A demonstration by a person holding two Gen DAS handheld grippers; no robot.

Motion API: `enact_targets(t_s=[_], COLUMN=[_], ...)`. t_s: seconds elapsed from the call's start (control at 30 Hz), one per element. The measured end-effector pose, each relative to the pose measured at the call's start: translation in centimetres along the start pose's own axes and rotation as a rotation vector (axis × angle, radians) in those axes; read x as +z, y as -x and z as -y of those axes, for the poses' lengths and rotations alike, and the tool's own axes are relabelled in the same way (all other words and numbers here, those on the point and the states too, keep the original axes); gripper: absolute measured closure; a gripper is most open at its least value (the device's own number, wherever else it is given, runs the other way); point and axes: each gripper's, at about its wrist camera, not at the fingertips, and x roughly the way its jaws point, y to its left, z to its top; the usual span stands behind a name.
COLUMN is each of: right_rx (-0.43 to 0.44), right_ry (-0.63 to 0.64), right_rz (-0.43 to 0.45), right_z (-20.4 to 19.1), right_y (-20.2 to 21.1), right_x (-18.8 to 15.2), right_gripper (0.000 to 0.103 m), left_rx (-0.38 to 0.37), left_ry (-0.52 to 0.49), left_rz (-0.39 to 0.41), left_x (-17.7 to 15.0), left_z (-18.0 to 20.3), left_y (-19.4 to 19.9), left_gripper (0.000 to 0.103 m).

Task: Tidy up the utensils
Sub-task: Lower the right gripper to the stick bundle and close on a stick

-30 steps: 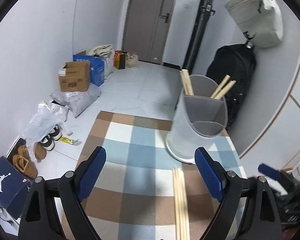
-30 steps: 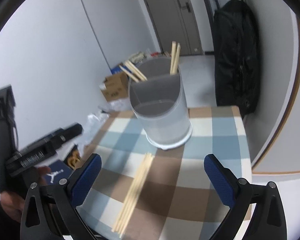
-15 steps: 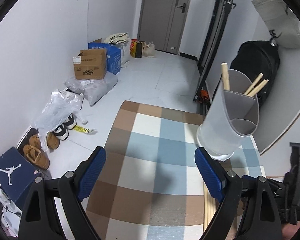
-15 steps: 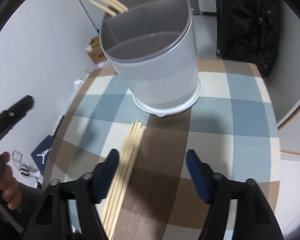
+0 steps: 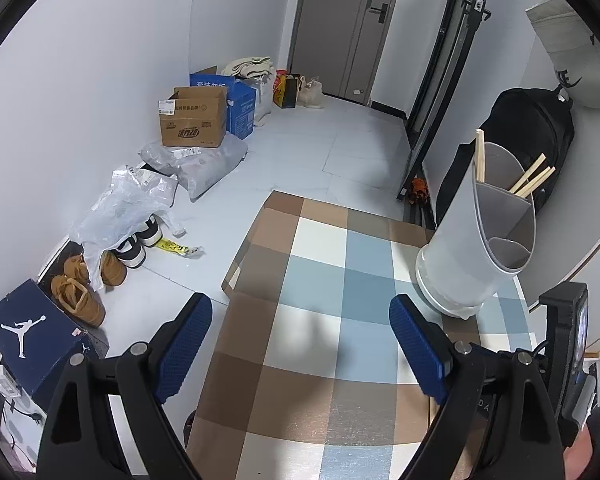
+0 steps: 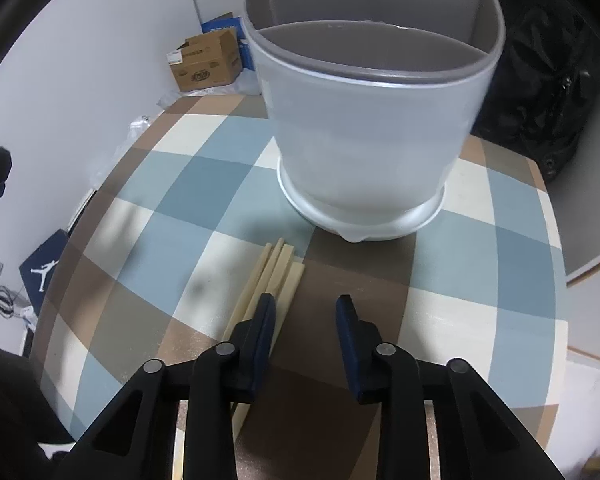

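Observation:
A grey divided utensil holder [image 6: 368, 120] stands on the checked tablecloth [image 6: 172, 216]; it also shows in the left wrist view [image 5: 480, 248] with wooden chopsticks [image 5: 534, 178] standing in its back compartments. A bundle of loose wooden chopsticks [image 6: 274, 276] lies on the cloth in front of the holder. My right gripper [image 6: 306, 310] is low over the cloth, part open, its left finger over the right edge of the bundle, holding nothing. My left gripper [image 5: 300, 344] is wide open and empty above the table's left part.
The table's left edge drops to the floor, where a cardboard box [image 5: 192, 118], plastic bags [image 5: 128, 208], shoes [image 5: 80, 292] and a blue shoebox [image 5: 28, 336] lie. A black backpack [image 5: 532, 128] hangs behind the holder. The wall is close on the right.
My right gripper has come down and forward to the loose chopsticks and narrowed its jaws. My left gripper has swung left and away, so the holder now sits at its right edge.

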Motion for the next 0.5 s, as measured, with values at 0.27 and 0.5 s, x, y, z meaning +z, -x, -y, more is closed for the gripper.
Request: enact_targets(t_s=[0.27, 0.5], right_rx=[-0.065, -0.045], right_ry=[0.016, -0.021], right_rz=[-0.011, -0.051], right_z=[-0.10, 0.62], right_y=[0.45, 0.34], right_x=[-0.06, 0.51], right_gripper=[0.077, 0.077], left_rx=[0.010, 0.019], left_ry=[-0.018, -0.021], left_rz=[0.001, -0.006], left_x=[-0.07, -0.09], left_z=[0.33, 0.25], left_y=[-0.02, -0.25], left_gripper=[0.016, 0.016])
